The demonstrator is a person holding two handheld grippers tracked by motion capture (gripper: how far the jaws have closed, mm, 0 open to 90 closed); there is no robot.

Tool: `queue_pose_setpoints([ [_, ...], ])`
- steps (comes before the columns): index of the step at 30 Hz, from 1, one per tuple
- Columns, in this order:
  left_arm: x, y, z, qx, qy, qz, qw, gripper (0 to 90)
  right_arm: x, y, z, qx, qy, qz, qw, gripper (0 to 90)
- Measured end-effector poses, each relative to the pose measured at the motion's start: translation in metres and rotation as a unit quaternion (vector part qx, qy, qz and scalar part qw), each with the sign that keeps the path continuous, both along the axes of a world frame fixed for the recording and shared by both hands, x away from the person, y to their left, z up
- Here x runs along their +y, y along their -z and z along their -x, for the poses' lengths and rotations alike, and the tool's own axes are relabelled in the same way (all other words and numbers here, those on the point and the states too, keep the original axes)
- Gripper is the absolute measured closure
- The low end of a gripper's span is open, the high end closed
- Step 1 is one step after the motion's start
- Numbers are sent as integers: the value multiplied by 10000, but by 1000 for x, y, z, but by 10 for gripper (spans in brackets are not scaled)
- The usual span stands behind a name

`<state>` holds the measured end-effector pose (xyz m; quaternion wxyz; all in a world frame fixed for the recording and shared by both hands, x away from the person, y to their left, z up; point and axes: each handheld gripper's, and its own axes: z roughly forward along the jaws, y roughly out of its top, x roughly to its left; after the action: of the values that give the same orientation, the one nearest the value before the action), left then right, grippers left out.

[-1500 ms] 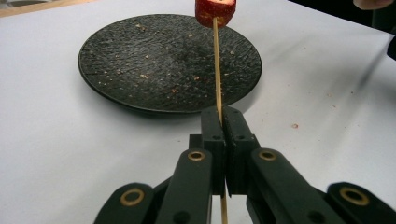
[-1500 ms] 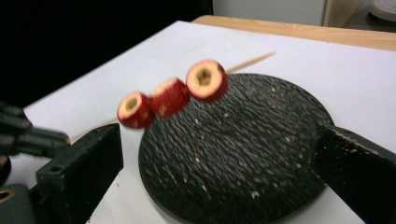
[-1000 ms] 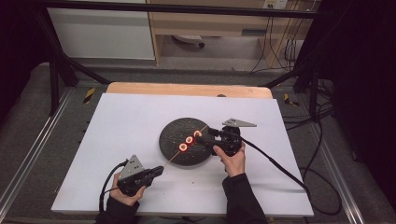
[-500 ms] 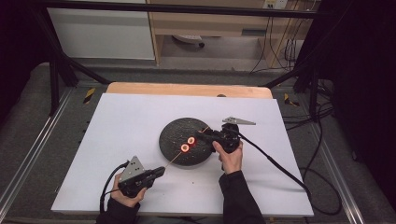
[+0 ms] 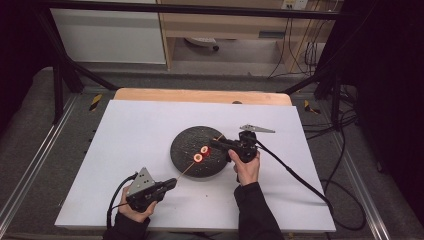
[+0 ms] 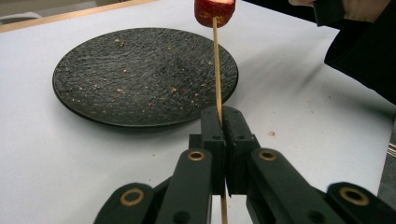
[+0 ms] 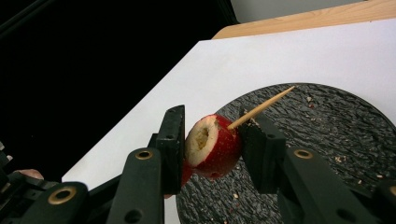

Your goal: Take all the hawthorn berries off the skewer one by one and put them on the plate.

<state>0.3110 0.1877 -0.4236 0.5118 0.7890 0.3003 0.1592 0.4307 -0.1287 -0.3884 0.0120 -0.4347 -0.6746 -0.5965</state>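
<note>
Two grippers: both are at work on one skewer of red fruit, held over the black plate (image 5: 200,150) that I take as my landmark.
Skewer: a thin wooden skewer (image 6: 216,65) runs from the plate's near-left edge up across its middle, its pointed tip ending over the plate's right half.
Fruit: two cored red fruit pieces (image 5: 201,153) sit threaded side by side above the plate's centre, clear of its surface as far as I can tell.
Left gripper: the left gripper (image 6: 225,123) sits just off the plate's near-left rim, jaws fully closed and pinching the bare stick near its blunt end.
Right gripper: the right gripper (image 7: 211,140) reaches in from the plate's right side; its jaws have just been closing and now press on the nearer fruit piece (image 7: 212,147), one pad on each flank.
Handling, as I judge it: the fruit looks light, soft and moist, likely to bruise or split under a hard squeeze, so I grip its round sides gently. The stick is stiff but slender and could snap if bent, so I hold it on bare wood and push straight along its length.
Plate: dark, rough-textured, flecked with crumbs, resting on the white table (image 5: 135,130).
</note>
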Motion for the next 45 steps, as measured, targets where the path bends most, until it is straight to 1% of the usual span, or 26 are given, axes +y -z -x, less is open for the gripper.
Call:
queue_pose_setpoints([
  [4,0,-1,1,-36,-17,28,10000,881,0,-1,-1,19,11,-29,10000,634],
  [7,1,-1,1,-56,-22,8,10000,881,-1,-2,-2,5,45,-75,10000,636],
  [13,2,-3,1,-96,-31,40,9999,881,-4,-6,-3,-62,156,-81,9998,638],
  [14,2,-3,1,-104,-35,40,9999,881,-6,-7,-4,-70,208,-76,9997,638],
  [17,3,-3,1,-94,-41,42,9999,881,-11,-12,-7,-130,354,5,9993,639],
  [18,3,-3,1,-94,-46,44,9999,881,-11,-12,-7,-130,354,5,9993,639],
  [19,4,-3,1,-92,-46,49,9999,881,-16,-16,-10,-150,464,62,9988,639],
  [21,4,-3,1,-91,-43,43,9999,881,-19,-18,-12,-167,493,85,9986,639],
  [22,4,-3,1,-91,-44,40,9999,882,-23,-21,-15,-215,573,125,9980,640],
  [23,4,-3,1,-91,-45,40,9999,882,-23,-21,-15,-215,573,125,9980,640],
  [25,4,-3,0,-85,-50,39,9999,881,-30,-26,-19,-258,685,214,9971,640],
  [26,4,-3,0,-86,-59,35,9999,881,-30,-26,-19,-258,685,214,9971,640],
  [31,6,-3,0,-84,-84,51,9999,881,-43,-32,-27,-304,875,313,9952,640],
  [33,6,-3,-1,-89,-101,62,9999,881,-45,-32,-27,-297,907,320,9949,639],
  [36,8,-4,-1,-87,-141,89,9998,882,-45,-26,-28,-237,903,365,9950,638],
  [38,10,-4,-2,-82,-170,103,9998,881,-40,-15,-28,-193,829,498,9951,637],
  [44,12,-4,-3,-69,-238,104,9996,881,-20,11,-29,9,594,709,9957,636],
  [45,12,-4,-3,-38,-252,86,9996,881,-17,15,-29,38,560,759,9955,635],
])
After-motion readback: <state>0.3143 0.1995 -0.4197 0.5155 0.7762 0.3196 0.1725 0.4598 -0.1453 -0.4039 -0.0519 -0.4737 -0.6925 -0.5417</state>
